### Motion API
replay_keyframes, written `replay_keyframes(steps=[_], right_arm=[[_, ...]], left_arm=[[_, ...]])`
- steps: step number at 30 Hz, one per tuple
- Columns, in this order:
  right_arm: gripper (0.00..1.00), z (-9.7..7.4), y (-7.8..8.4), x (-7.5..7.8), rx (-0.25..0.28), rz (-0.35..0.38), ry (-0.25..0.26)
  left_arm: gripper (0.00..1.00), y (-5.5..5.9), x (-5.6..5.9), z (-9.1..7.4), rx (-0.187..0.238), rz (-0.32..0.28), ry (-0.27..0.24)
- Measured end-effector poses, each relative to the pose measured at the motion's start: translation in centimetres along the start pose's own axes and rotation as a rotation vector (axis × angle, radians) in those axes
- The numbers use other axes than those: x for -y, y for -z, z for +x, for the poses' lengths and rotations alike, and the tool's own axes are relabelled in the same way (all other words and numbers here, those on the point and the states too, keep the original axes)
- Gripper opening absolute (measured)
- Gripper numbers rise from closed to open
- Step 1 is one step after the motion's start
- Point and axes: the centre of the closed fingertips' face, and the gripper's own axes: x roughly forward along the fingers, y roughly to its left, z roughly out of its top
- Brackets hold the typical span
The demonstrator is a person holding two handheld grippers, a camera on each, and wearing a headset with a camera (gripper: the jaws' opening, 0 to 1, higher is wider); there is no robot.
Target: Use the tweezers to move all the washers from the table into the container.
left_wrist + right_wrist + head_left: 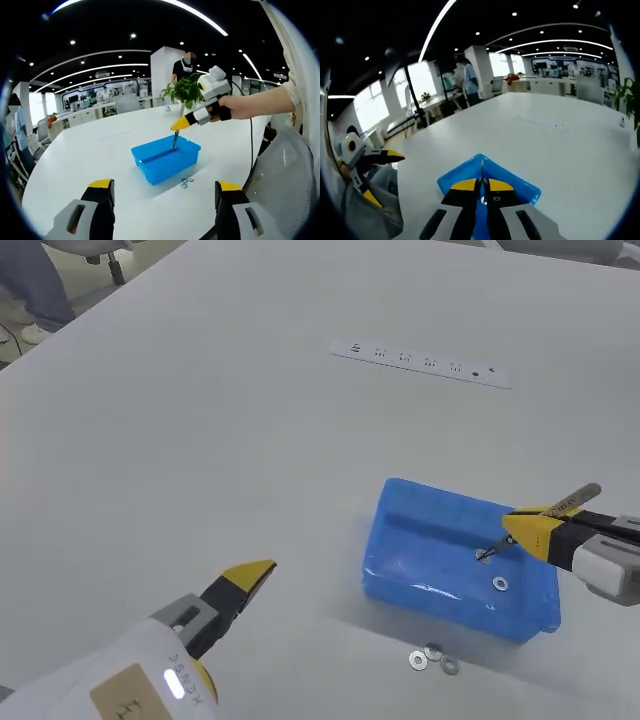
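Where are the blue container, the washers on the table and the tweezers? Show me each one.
blue container (pixel 450 608): head view, on its front wall.
washers on the table (pixel 433 652): head view, on the middle washer.
tweezers (pixel 496 548): head view, near the lower tip.

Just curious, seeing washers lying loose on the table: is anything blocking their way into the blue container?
Nothing visible, apart from the near wall of the container. The washers lie on the bare table just beside it.
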Motion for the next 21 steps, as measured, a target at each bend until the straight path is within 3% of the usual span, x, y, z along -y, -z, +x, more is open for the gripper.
replay_keyframes(steps=[8,21], right_arm=[[0.03,1.2,2.2,0.8,-0.106,0.010,0.001],[0.03,2.1,2.9,1.4,-0.163,-0.004,0.007]], left_arm=[[0.83,0.0,0.0,0.0,-0.001,-0.001,0.000],[0.83,0.1,0.0,0.0,-0.004,0.000,0.001]])
